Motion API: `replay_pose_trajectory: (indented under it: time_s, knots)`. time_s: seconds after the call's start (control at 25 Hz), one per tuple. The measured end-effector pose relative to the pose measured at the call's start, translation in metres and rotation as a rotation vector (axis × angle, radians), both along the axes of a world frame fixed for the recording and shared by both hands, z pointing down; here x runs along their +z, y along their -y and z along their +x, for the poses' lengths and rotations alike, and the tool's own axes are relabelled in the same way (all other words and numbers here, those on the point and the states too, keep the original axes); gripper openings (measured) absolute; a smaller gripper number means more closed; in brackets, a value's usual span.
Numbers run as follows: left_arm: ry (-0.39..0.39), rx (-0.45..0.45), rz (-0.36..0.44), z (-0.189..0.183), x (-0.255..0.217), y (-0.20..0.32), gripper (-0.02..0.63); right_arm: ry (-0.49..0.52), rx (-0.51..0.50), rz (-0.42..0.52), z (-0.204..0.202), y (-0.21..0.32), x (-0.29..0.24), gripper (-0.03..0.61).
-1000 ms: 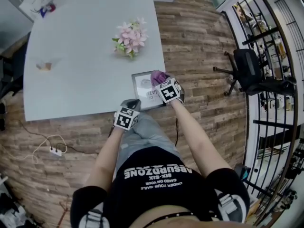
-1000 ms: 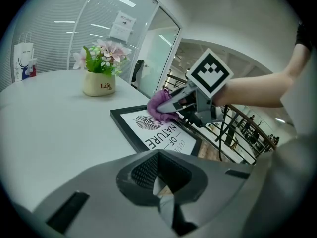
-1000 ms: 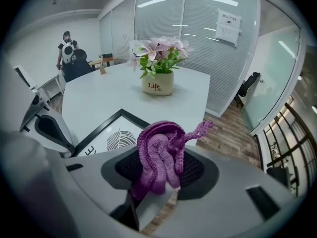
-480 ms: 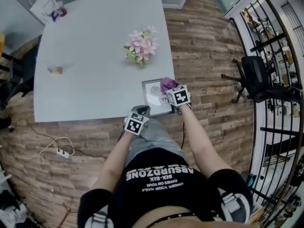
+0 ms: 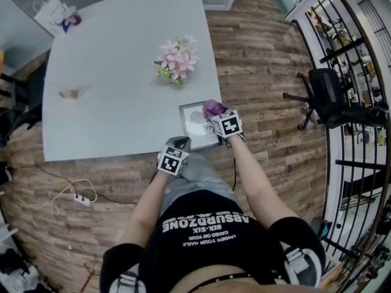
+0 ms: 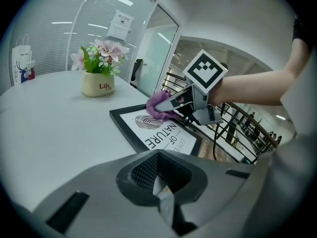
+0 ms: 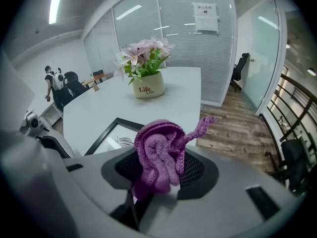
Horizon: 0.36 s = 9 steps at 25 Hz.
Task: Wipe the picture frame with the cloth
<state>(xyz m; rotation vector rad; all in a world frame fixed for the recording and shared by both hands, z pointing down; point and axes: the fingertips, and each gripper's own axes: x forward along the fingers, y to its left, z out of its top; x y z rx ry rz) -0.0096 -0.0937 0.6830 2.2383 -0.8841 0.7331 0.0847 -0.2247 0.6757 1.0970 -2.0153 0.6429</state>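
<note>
A black picture frame (image 5: 197, 127) with a white leaf print lies flat at the table's near right corner. It also shows in the left gripper view (image 6: 148, 133) and the right gripper view (image 7: 106, 133). My right gripper (image 5: 217, 116) is shut on a purple knitted cloth (image 5: 213, 108) and presses it onto the frame's far right part. The bunched cloth (image 7: 159, 155) fills its jaws, and from the left side the cloth (image 6: 159, 105) is seen touching the print. My left gripper (image 5: 178, 144) hovers shut and without load at the table's near edge, just left of the frame.
A cream pot of pink flowers (image 5: 176, 58) stands beyond the frame. A small object (image 5: 68, 94) lies far left and a paper bag (image 5: 54, 14) sits at the back left. An office chair (image 5: 327, 96) and railings stand to the right. A power strip (image 5: 81, 200) lies on the floor.
The head view has shifted, so everything sits further right in the picture. The right gripper with the cloth stays on the frame's far right part; the left gripper keeps its place.
</note>
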Motion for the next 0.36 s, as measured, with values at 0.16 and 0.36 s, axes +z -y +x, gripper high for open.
replay_pose_trajectory:
  time_s: [0.16, 0.36]
  knots:
    - [0.028, 0.008, 0.028, -0.0002, -0.0008, -0.0010, 0.014, 0.030, 0.006, -0.012, -0.0008, -0.0025, 0.0036, 0.198]
    - [0.038, 0.029, -0.018, 0.0065, -0.0011, 0.0050, 0.014, 0.049, -0.003, -0.014, 0.0056, 0.0010, 0.0025, 0.198]
